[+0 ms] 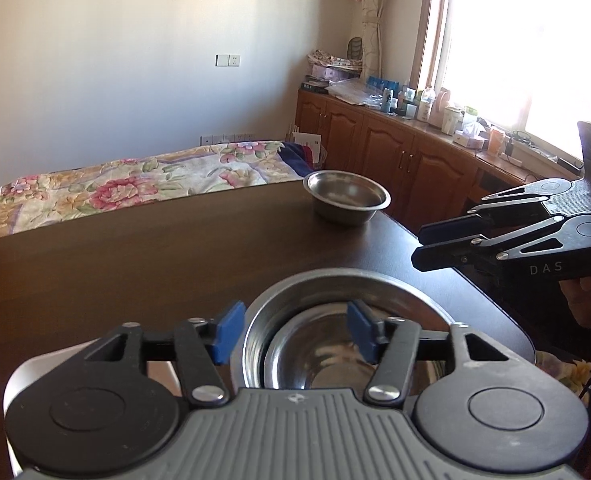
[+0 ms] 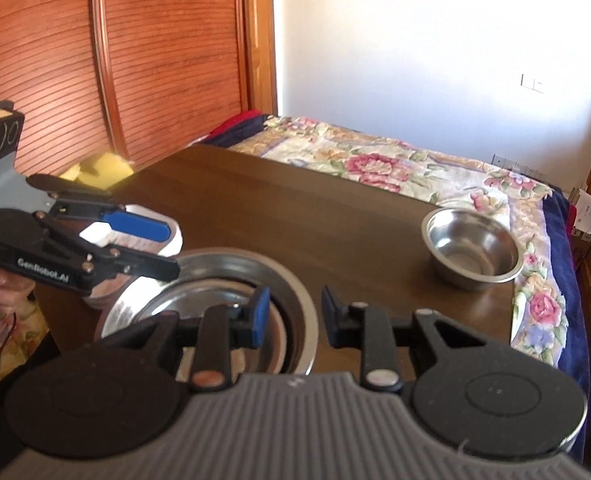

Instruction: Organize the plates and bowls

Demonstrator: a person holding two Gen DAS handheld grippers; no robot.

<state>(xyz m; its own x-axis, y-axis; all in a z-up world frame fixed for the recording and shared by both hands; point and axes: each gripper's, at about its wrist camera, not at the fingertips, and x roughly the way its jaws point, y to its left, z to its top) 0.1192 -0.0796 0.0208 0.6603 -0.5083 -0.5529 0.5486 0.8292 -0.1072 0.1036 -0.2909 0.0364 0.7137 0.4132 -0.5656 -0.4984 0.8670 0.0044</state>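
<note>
Two nested steel bowls (image 1: 335, 336) sit at the near edge of the dark wooden table (image 1: 135, 248); the smaller one lies inside the larger. My left gripper (image 1: 293, 334) is open, its fingers straddling the big bowl's left rim. A single steel bowl (image 1: 346, 197) stands at the table's far right corner. In the right wrist view the nested bowls (image 2: 223, 304) lie under my right gripper (image 2: 295, 320), which is open with its fingers on either side of the big bowl's right rim. The single bowl (image 2: 473, 249) is at the right. White plates (image 2: 167, 236) sit behind the left gripper (image 2: 167, 248).
A bed with a floral cover (image 1: 135, 184) lies beyond the table. Wooden cabinets (image 1: 407, 152) with a cluttered top run under the window at the right. A slatted wooden wardrobe door (image 2: 115, 60) stands at the left in the right wrist view.
</note>
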